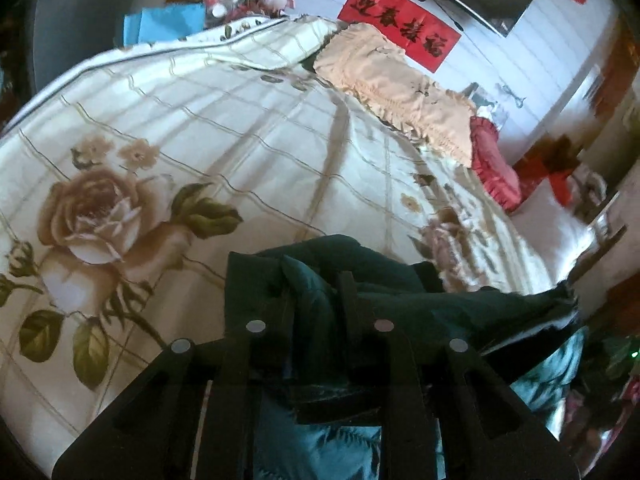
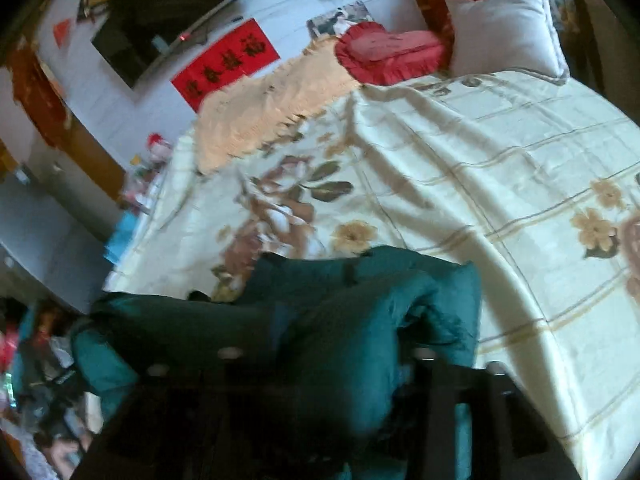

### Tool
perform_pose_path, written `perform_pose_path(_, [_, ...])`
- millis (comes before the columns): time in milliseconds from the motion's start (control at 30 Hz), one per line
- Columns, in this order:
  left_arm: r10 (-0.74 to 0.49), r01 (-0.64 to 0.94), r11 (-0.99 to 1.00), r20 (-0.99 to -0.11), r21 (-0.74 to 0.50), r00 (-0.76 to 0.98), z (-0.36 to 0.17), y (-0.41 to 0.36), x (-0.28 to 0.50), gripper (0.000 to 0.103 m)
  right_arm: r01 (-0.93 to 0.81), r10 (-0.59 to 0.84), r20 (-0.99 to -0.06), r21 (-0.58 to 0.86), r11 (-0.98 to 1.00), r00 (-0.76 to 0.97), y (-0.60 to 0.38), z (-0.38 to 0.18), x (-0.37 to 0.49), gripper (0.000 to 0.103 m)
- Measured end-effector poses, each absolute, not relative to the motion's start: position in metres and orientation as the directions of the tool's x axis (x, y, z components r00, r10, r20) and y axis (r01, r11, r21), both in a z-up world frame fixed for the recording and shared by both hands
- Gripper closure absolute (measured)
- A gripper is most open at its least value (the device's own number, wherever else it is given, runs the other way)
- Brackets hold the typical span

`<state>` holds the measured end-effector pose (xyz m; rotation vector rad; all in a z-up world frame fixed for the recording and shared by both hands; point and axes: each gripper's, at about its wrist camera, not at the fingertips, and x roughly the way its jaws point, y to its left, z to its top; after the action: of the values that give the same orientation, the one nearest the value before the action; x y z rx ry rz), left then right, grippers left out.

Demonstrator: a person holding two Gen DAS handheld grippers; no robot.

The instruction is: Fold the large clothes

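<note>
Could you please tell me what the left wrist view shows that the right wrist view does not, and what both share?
Only the left wrist view shows the large rose print on the bedspread. Only the right wrist view shows the white pillow. Both show the dark green garment bunched at the fingers, the floral bedspread, the red heart cushion, the peach fringed cloth and the red banner.
</note>
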<state>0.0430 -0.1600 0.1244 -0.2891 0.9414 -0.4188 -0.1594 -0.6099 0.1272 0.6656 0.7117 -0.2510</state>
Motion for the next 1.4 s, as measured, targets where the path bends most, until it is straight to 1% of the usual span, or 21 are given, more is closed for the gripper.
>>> perform_pose_path(67, [-0.489,0.228,0.87,-0.713,-0.437,0.502,0.131,-0.157,0.043,0.081,0.418,-0.002,-0.676,0.454,0.787,0.737,-0.606,0.137,-0.163,0.054])
perform_pose_path(133, [-0.506,0.232,0.86,-0.708,-0.454,0.493,0.14,-0.154,0.04,0.077,0.404,-0.014,-0.661,0.44,0.802,0.75,-0.602,0.15,-0.169,0.049])
perform_pose_path(167, [-0.513,0.235,0.856,-0.702,-0.46,0.494,0.143,-0.153,0.038,0.075,0.399,-0.023,-0.651,0.436,0.807,0.759,-0.6,0.156,-0.173,0.042])
perform_pose_path(200, [-0.522,0.242,0.85,-0.689,-0.468,0.503,0.148,-0.151,0.035,0.069,0.398,-0.042,-0.638,0.426,0.813,0.769,-0.598,0.163,-0.178,0.035])
perform_pose_path(233, [-0.526,0.247,0.847,-0.678,-0.47,0.514,0.153,-0.15,0.033,0.06,0.401,-0.076,-0.621,0.403,0.823,0.78,-0.594,0.172,-0.183,0.033])
perform_pose_path(267, [-0.517,0.246,0.852,-0.668,-0.462,0.535,0.158,-0.148,0.031,0.053,0.402,-0.103,-0.607,0.38,0.833,0.788,-0.59,0.18,-0.187,0.031])
perform_pose_path(300, [-0.499,0.242,0.862,-0.655,-0.446,0.568,0.163,-0.145,0.029,0.04,0.396,-0.12,-0.592,0.362,0.844,0.797,-0.586,0.187,-0.19,0.031])
perform_pose_path(333, [-0.484,0.241,0.869,-0.638,-0.433,0.599,0.169,-0.142,0.025,0.034,0.38,-0.117,-0.577,0.36,0.852,0.809,-0.58,0.195,-0.193,0.031])
perform_pose_path(400, [-0.48,0.252,0.87,-0.608,-0.424,0.632,0.179,-0.139,0.018,0.033,0.321,-0.069,-0.56,0.368,0.873,0.826,-0.564,0.202,-0.194,0.031])
perform_pose_path(467, [-0.48,0.261,0.87,-0.599,-0.419,0.641,0.183,-0.14,0.014,0.033,0.253,-0.032,-0.575,0.309,0.917,0.818,-0.534,0.204,-0.187,0.031])
perform_pose_path(567, [-0.467,0.287,0.882,-0.614,-0.373,0.636,0.181,-0.154,0.0,0.033,0.156,0.017,-0.606,0.233,0.96,0.796,-0.491,0.193,-0.168,0.032])
perform_pose_path(633, [-0.453,0.308,0.892,-0.637,-0.332,0.624,0.174,-0.168,-0.007,0.033,0.123,0.012,-0.639,0.166,0.978,0.769,-0.466,0.178,-0.15,0.039])
perform_pose_path(667, [-0.439,0.319,0.898,-0.657,-0.302,0.613,0.168,-0.178,-0.009,0.033,0.113,0.003,-0.653,0.135,0.984,0.757,-0.455,0.169,-0.139,0.047])
perform_pose_path(700, [-0.429,0.326,0.902,-0.67,-0.282,0.606,0.163,-0.185,-0.009,0.033,0.108,-0.003,-0.665,0.117,0.987,0.747,-0.448,0.16,-0.129,0.051])
perform_pose_path(800, [-0.349,0.313,0.931,-0.718,-0.19,0.602,0.14,-0.206,-0.005,0.033,0.136,-0.047,-0.681,0.078,0.988,0.731,-0.441,0.139,-0.102,0.052])
perform_pose_path(900, [-0.288,0.289,0.948,-0.756,-0.136,0.588,0.121,-0.218,0.008,0.033,0.189,-0.069,-0.71,0.092,0.978,0.701,-0.449,0.119,-0.075,0.052])
perform_pose_path(933, [-0.279,0.283,0.95,-0.758,-0.13,0.589,0.116,-0.22,0.011,0.033,0.2,-0.071,-0.717,0.098,0.975,0.694,-0.453,0.114,-0.069,0.052])
perform_pose_path(1033, [-0.259,0.28,0.954,-0.761,-0.105,0.595,0.109,-0.223,0.019,0.027,0.221,-0.068,-0.743,0.11,0.969,0.666,-0.461,0.099,-0.051,0.052])
perform_pose_path(1200, [-0.25,0.27,0.957,-0.762,-0.102,0.598,0.1,-0.225,0.028,0.024,0.245,-0.059,-0.763,0.132,0.96,0.644,-0.471,0.081,-0.036,0.052])
perform_pose_path(1300, [-0.238,0.273,0.958,-0.767,-0.086,0.596,0.1,-0.229,0.029,0.023,0.255,-0.053,-0.773,0.143,0.956,0.632,-0.472,0.081,-0.036,0.052])
perform_pose_path(1400, [-0.241,0.276,0.957,-0.767,-0.087,0.595,0.1,-0.229,0.029,0.023,0.251,-0.029,-0.769,0.173,0.953,0.638,-0.474,0.099,-0.049,0.052])
